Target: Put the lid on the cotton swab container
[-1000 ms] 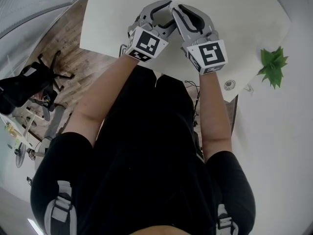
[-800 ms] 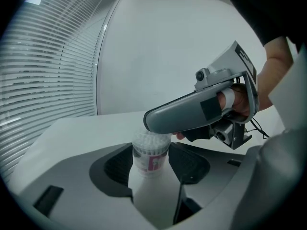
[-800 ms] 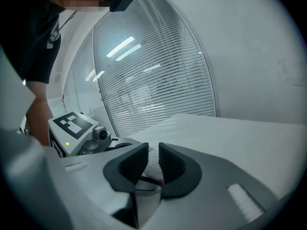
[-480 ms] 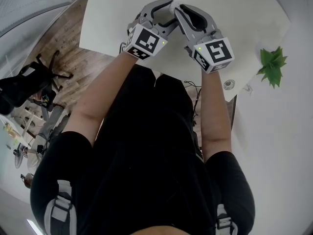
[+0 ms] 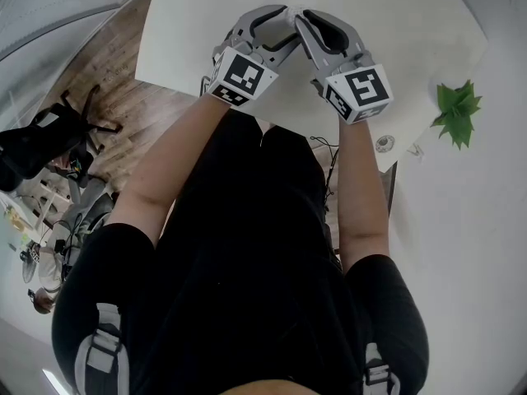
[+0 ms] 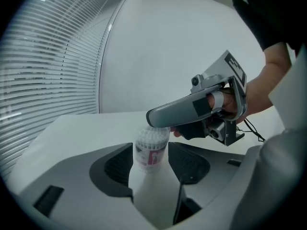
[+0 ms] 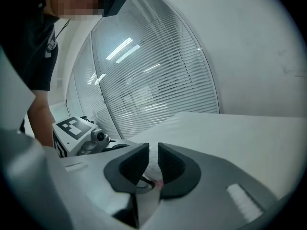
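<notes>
Left gripper (image 5: 277, 21) gripped the cotton swab container (image 6: 152, 146) upright over the desk (image 5: 395, 23), long axis 6-to-12 in its own view. Right gripper (image 6: 158, 120) reached in from 3 o'clock, tip right at the container's top. Its jaws had just narrowed on a pale piece, likely the lid (image 7: 151, 169). Versus a second ago: right gripper rolled slightly, left unchanged.
</notes>
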`<state>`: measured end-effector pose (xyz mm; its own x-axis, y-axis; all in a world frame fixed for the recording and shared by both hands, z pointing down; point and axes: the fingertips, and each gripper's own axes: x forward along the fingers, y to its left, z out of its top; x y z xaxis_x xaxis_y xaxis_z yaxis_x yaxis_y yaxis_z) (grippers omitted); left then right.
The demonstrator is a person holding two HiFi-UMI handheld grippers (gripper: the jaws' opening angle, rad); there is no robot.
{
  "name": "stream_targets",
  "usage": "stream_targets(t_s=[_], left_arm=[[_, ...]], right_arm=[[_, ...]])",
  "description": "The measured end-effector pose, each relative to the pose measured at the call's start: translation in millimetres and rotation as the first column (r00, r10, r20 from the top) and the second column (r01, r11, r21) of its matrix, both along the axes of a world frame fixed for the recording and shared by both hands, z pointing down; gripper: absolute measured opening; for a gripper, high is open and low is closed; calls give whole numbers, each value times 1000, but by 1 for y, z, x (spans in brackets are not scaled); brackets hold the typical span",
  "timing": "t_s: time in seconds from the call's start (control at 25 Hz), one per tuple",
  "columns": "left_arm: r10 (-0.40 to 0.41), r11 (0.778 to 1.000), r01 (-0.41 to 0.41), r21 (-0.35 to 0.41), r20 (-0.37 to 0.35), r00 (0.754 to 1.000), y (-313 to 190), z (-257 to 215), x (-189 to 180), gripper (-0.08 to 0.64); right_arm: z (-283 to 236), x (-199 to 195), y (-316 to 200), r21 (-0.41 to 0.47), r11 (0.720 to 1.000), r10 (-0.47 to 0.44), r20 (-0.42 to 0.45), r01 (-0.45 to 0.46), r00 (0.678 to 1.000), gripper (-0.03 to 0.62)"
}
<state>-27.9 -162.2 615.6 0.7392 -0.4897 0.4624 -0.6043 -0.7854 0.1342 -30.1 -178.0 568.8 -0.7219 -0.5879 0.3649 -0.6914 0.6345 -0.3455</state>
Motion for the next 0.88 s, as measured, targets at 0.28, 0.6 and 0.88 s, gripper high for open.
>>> stream_targets(t_s=[0.28, 0.6, 0.88], left_arm=[[-8, 999, 6, 39, 37, 999, 3, -1, -13, 218], [-3, 999, 1, 50, 36, 999, 4, -5, -17, 160], [12, 999, -14, 48, 39, 999, 4, -6, -16, 98]], right_arm=[[0, -2, 0, 4, 1000, -8, -17, 8, 1000, 67], [3, -2, 2, -2, 1000, -18, -38, 18, 999, 67], [3, -7, 2, 35, 998, -44, -154, 49, 987, 67]])
